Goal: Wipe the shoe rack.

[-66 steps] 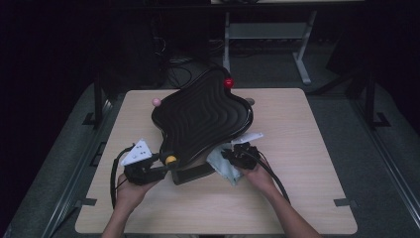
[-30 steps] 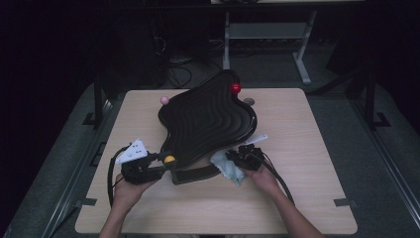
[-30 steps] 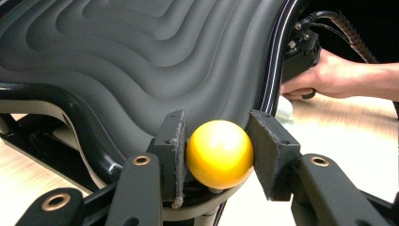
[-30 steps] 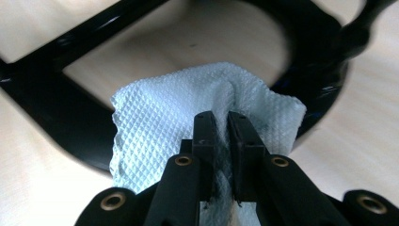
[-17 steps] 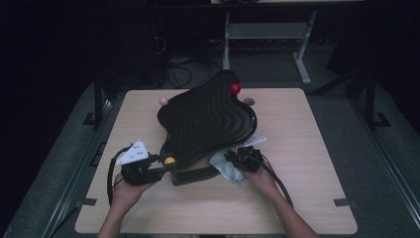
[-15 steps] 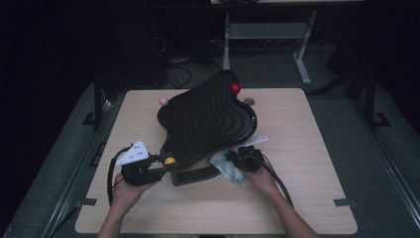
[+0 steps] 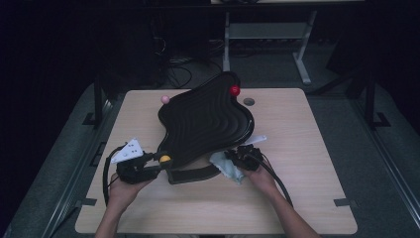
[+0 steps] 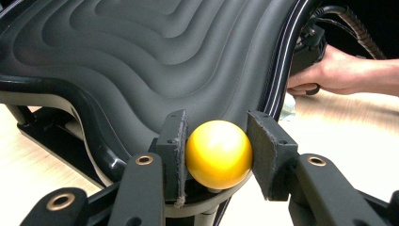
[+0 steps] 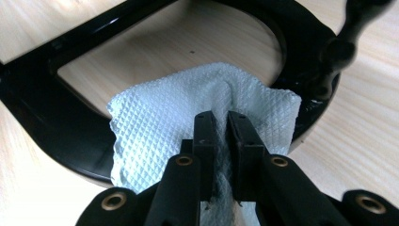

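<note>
In the high view, the black wavy board (image 7: pixel 205 121) stands tilted on its black base frame (image 7: pixel 193 174) in the middle of the table (image 7: pixel 307 148). Its long axis runs from the near left corner, where the yellow ball (image 7: pixel 165 159) sits, to the far right corner with the red ball (image 7: pixel 234 90). The far end is raised and the ribbed face looks toward the person. A pink ball (image 7: pixel 165 99) is at the far left edge. Compared with the frame of about two seconds ago, the board is turned a little and its red ball end is higher and more to the right. The pale cloth (image 7: pixel 227 166) lay more below the board's edge then; now it is on the right end of the base frame. The left gripper (image 7: pixel 148 166) stayed at the yellow ball.

In the left gripper view, the left gripper (image 8: pixel 214 141) has the yellow ball (image 8: pixel 219 153) between its two jaws. The left pad touches the ball; the right pad is very close, and I cannot say surely that it presses. These jaws closed a little and reopened slightly within the last second. The ribbed face of the board (image 8: pixel 155 61) rises behind, and the other hand (image 8: pixel 339 70) is at the right.

In the right gripper view, the right gripper (image 9: pixel 220 132) is clamped on the cloth (image 9: pixel 160 127), which is pinched in a fold between the nearly closed jaws. The cloth lies against the curved base frame (image 9: pixel 42 122).
</note>
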Action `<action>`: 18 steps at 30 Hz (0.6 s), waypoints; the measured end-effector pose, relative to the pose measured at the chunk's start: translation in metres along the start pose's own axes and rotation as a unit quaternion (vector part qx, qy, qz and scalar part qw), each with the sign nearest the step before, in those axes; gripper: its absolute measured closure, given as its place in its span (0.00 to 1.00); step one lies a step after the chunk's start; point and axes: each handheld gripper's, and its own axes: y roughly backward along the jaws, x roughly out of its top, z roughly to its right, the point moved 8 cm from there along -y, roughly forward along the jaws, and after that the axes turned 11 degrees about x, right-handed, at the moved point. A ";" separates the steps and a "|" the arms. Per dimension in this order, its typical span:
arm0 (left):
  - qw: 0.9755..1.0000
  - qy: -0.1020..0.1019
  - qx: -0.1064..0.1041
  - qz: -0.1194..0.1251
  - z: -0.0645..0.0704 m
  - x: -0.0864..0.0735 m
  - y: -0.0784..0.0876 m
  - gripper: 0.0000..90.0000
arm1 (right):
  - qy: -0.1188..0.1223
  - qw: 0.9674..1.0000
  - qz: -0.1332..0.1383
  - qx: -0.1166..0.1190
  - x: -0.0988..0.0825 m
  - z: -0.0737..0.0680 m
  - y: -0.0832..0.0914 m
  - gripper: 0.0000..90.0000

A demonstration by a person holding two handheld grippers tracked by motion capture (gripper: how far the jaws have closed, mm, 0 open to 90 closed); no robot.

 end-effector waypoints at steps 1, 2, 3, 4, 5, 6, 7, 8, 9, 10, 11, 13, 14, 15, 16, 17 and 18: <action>1.000 0.001 0.001 0.000 0.000 0.000 0.000 0.66 | 0.004 1.000 0.000 0.000 0.000 0.000 0.000 0.91; 1.000 0.001 0.001 0.000 0.000 0.000 0.000 0.66 | 0.004 1.000 0.000 0.000 0.000 0.000 0.000 0.91; 1.000 0.001 0.001 0.001 0.000 0.000 -0.001 0.66 | 0.001 1.000 0.003 0.002 0.002 0.004 0.000 0.91; 1.000 0.001 0.001 0.000 0.000 0.000 -0.001 0.66 | -0.021 0.999 0.023 -0.022 0.006 0.019 0.001 0.91; 1.000 0.001 0.001 0.000 0.000 0.000 -0.001 0.66 | -0.025 0.999 0.026 -0.025 0.006 0.023 0.002 0.91; 1.000 0.001 0.001 0.000 0.000 0.000 -0.001 0.66 | -0.034 0.999 0.029 -0.021 0.005 0.024 0.003 0.91; 1.000 0.001 0.001 0.000 0.000 0.000 -0.001 0.66 | -0.030 0.999 0.029 -0.022 0.004 0.022 0.003 0.91; 1.000 0.003 0.002 0.000 0.000 0.000 -0.001 0.66 | -0.022 0.999 0.027 -0.017 0.003 0.017 0.003 0.92; 1.000 0.003 0.002 0.001 0.000 0.000 -0.001 0.66 | -0.018 1.000 0.024 -0.008 0.002 0.012 0.002 0.91; 1.000 0.003 0.003 0.002 0.000 0.000 -0.001 0.66 | -0.007 1.000 0.018 0.000 0.001 0.007 0.001 0.91; 1.000 0.002 0.004 0.002 0.000 0.000 -0.001 0.66 | 0.006 1.000 0.012 -0.004 0.001 0.006 0.001 0.91; 1.000 0.003 0.003 0.002 0.000 0.000 -0.001 0.66 | 0.005 1.000 0.009 -0.001 0.002 0.007 0.000 0.91; 1.000 0.003 0.003 0.002 0.000 0.000 -0.001 0.66 | -0.010 1.000 0.018 -0.011 0.005 0.014 0.000 0.91; 1.000 0.003 0.004 0.002 0.000 0.001 -0.002 0.66 | -0.022 0.999 0.028 -0.029 0.008 0.028 0.000 0.91; 1.000 0.003 0.004 0.002 0.000 0.001 -0.002 0.66 | -0.022 0.999 0.028 -0.029 0.008 0.028 0.000 0.91; 1.000 0.006 0.003 0.003 0.000 0.001 -0.002 0.66 | -0.036 0.998 0.036 -0.026 0.006 0.032 0.002 0.91; 1.000 0.006 0.004 0.003 0.000 0.001 -0.002 0.66 | -0.035 0.998 0.033 -0.027 0.005 0.030 0.003 0.91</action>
